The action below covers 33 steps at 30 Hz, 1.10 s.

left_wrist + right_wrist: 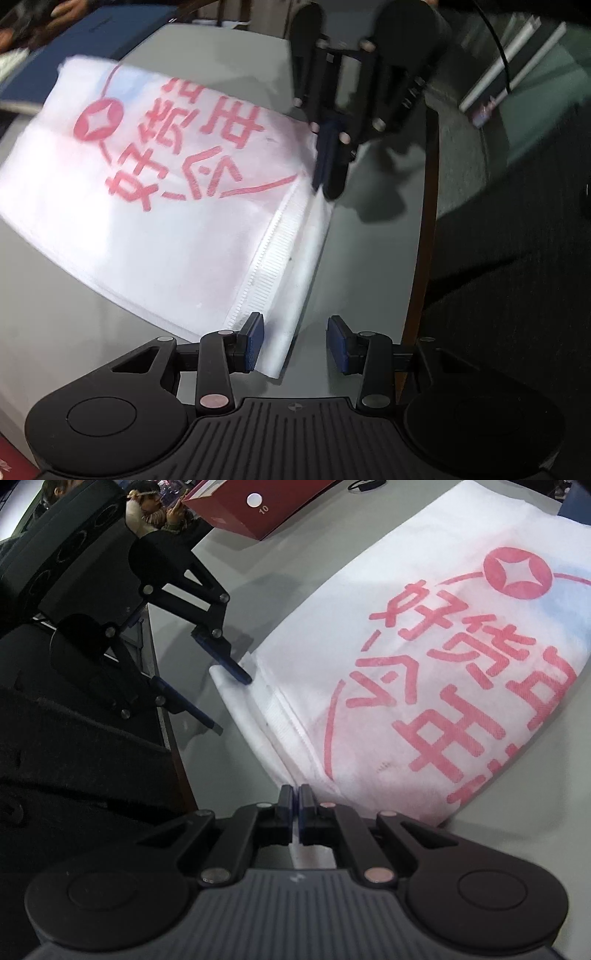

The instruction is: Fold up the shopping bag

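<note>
1. Lying flat on the grey tabletop (369,258): white shopping bag (155,229), non-woven look, red printed characters and a round red emblem on the upper face
2. Bag's ribbed seam strip (266,266) runs along its near side, with a thin white flap beyond it toward the tabletop edge
3. Right hand-held gripper (296,794): jaws fully closed, pinching the bag's edge at one corner; white fabric shows between and behind the pads
4. Left hand-held gripper (295,341): jaws partly apart, straddling the bag's other near corner; left pad (255,341) sits over the fabric, right pad over bare tabletop, no squeeze on the fabric visible
5. Both hand-held grippers point steeply down at the same long side of the bag, one at each end
6. Further out: dark blue folder or box (92,40) past the bag's far end, red box (255,509) with a white dot and "10" on it
7. Dark carpeted floor (517,295) beyond the tabletop edge; a person seated in the background of the right wrist view
</note>
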Each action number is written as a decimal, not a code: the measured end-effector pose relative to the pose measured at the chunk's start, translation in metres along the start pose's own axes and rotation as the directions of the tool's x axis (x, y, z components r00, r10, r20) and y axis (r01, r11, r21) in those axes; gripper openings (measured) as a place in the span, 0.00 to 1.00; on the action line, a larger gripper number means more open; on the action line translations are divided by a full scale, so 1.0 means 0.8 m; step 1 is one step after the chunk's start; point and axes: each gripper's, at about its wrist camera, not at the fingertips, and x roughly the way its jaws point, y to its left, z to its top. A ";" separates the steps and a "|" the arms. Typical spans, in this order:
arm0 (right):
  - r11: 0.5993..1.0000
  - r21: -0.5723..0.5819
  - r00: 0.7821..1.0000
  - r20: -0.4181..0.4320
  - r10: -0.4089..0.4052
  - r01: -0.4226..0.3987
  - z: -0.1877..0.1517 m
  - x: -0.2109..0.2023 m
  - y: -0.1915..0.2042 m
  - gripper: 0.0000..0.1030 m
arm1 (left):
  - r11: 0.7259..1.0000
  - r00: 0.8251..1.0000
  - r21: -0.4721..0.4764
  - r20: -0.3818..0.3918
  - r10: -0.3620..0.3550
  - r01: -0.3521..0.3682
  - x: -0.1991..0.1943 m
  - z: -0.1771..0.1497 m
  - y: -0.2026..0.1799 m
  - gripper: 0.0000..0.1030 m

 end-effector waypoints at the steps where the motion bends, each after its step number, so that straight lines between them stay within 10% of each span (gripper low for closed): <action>1: 1.000 -0.002 1.000 0.000 -0.002 0.002 0.000 0.000 -0.003 0.00 | 1.000 1.000 0.001 0.001 0.008 -0.008 0.001 0.000 -0.002 0.39; 4: 1.000 -0.009 1.000 0.000 -0.007 0.007 0.000 0.001 -0.008 0.00 | 0.999 1.000 -0.033 0.013 0.024 -0.023 -0.001 -0.004 -0.005 0.37; 6: 1.000 -0.016 1.000 0.000 -0.014 0.014 0.003 0.007 -0.006 0.00 | 0.997 0.998 -0.043 0.014 0.067 -0.067 0.000 -0.005 -0.004 0.11; 11: 0.999 -0.033 0.999 -0.010 -0.034 0.034 0.010 0.016 -0.001 0.01 | 0.990 1.000 -0.140 -0.012 0.026 -0.028 -0.003 -0.002 0.013 0.09; 18: 0.988 -0.054 0.988 0.062 -0.144 0.147 0.007 -0.005 0.015 0.25 | 0.842 0.970 -0.497 -0.004 -0.241 0.207 0.009 -0.014 0.092 0.09; 26: 0.778 -0.469 0.909 0.208 -0.363 0.418 -0.016 -0.009 0.119 0.21 | 0.775 0.925 -0.552 -0.019 -0.379 0.307 0.031 -0.011 0.120 0.09; 29: 0.750 -0.480 0.889 0.193 -0.416 0.455 -0.003 0.019 0.120 0.00 | 0.763 0.920 -0.565 -0.016 -0.392 0.316 0.031 -0.013 0.120 0.09; 33: 0.743 -0.480 0.880 0.164 -0.446 0.466 0.007 0.045 0.102 0.00 | 0.732 0.915 -0.591 0.023 -0.404 0.338 0.039 -0.019 0.123 0.09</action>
